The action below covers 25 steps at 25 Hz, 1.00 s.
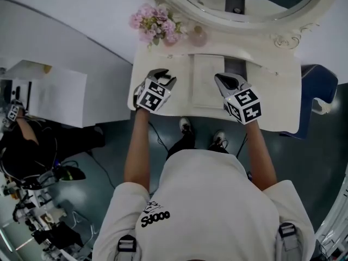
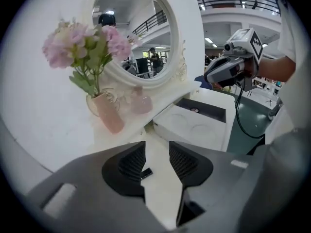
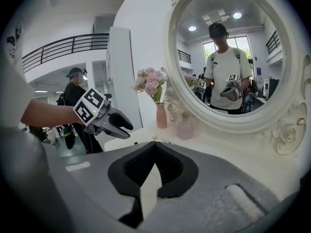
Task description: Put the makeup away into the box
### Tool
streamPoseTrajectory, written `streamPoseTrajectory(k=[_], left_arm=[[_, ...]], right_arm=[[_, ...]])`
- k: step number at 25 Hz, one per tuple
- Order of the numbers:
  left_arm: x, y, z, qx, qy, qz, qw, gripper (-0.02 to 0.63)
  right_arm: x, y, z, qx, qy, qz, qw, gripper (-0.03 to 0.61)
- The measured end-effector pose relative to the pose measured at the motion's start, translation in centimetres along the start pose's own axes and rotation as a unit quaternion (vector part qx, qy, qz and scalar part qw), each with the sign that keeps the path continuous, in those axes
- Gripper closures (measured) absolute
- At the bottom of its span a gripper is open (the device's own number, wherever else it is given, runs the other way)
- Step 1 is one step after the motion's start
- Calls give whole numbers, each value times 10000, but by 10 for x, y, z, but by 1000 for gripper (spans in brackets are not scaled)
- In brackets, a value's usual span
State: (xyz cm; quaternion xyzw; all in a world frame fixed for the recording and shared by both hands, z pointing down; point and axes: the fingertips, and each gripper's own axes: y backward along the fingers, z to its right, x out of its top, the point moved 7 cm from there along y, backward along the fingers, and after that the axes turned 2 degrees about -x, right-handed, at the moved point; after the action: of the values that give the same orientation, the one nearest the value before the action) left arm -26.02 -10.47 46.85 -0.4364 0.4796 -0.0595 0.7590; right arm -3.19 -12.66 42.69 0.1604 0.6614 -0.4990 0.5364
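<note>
Both forearms stretched forward side by side over tabletop, mid-frame, angled down. Left gripper fingers apart, empty. Right gripper fingers closed, empty.

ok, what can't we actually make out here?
- Box contents: left gripper view shows one speck in its dark compartment, too small; in head view the right tongs partly cover it.
- Small dark piece seen between the left tongs: too small to name.
- Mirror: cut by head view's top edge.
</note>
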Motion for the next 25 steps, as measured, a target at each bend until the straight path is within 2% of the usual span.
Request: streamPoseTrajectory(k=[5, 10, 14, 20, 22, 25], left_arm=[[-37, -10, -35, -175, -149, -328, 9992, 443], [-67, -41, -53, -814, -216, -536, 9950, 432], [-87, -66, -65, -1157, -749, -915, 9862, 411], [-105, -97, -67, -1544, -1506, -1333, 9673, 404], [-107, -98, -64, -1658, -1608, -1371, 9632, 425], [-109, -97, -60, -1791, -1466, -1314, 9639, 472]], right_arm=[[10, -48, -16, 80, 3, -207, 9998, 577], [15, -88, -24, 17, -51, -439, 9990, 577], [18, -111, -26, -124, -101, -563, 9983, 577], [12, -117, -30, -372, -243, -646, 9969, 577], [8, -113, -30, -432, -312, -677, 9963, 577], [2, -107, -28, -524, -431, -714, 9951, 577]])
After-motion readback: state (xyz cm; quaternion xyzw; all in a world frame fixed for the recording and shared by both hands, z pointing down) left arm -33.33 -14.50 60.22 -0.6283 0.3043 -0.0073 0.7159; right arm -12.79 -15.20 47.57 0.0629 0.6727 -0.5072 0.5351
